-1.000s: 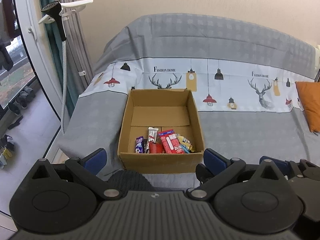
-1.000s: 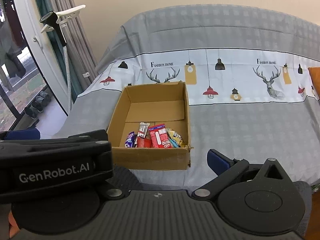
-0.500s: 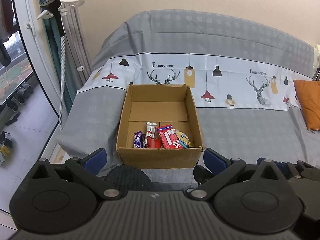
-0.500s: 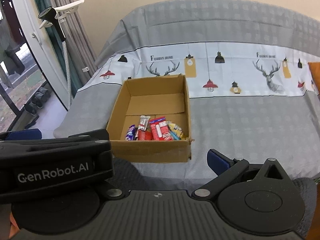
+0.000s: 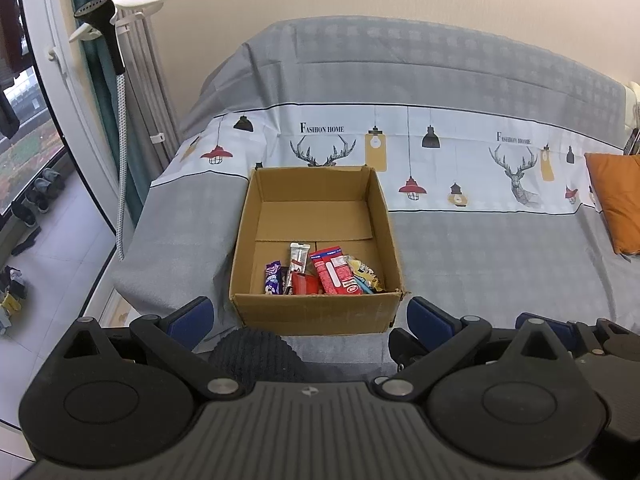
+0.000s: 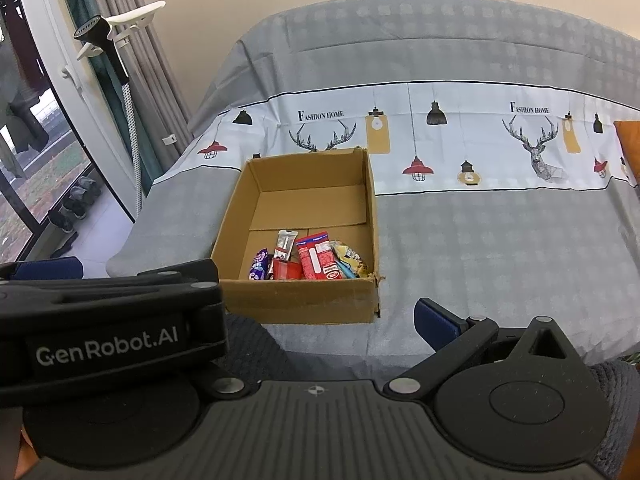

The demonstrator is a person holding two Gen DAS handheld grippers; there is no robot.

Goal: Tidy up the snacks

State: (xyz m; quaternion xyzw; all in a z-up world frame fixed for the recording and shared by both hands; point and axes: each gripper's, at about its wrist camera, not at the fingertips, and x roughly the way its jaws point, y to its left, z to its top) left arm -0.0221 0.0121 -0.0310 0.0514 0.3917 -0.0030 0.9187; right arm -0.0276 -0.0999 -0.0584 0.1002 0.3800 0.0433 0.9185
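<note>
**Snacks wait in the box, both grippers wide and empty**

The snacks (image 5: 322, 272) lie heaped against the near wall of the box (image 5: 316, 314) on the bed (image 5: 500, 248). They look light, crinkly and slick; the red carton (image 5: 334, 270) looks stiffer. Pinch wrappers across the flat middle, gently, since contents may crush. The left gripper (image 5: 310, 316) and right gripper (image 6: 248, 300) both gape fully, holding nothing. The snacks sit ahead of and beyond the jaws, well apart, centred for the left.
</note>
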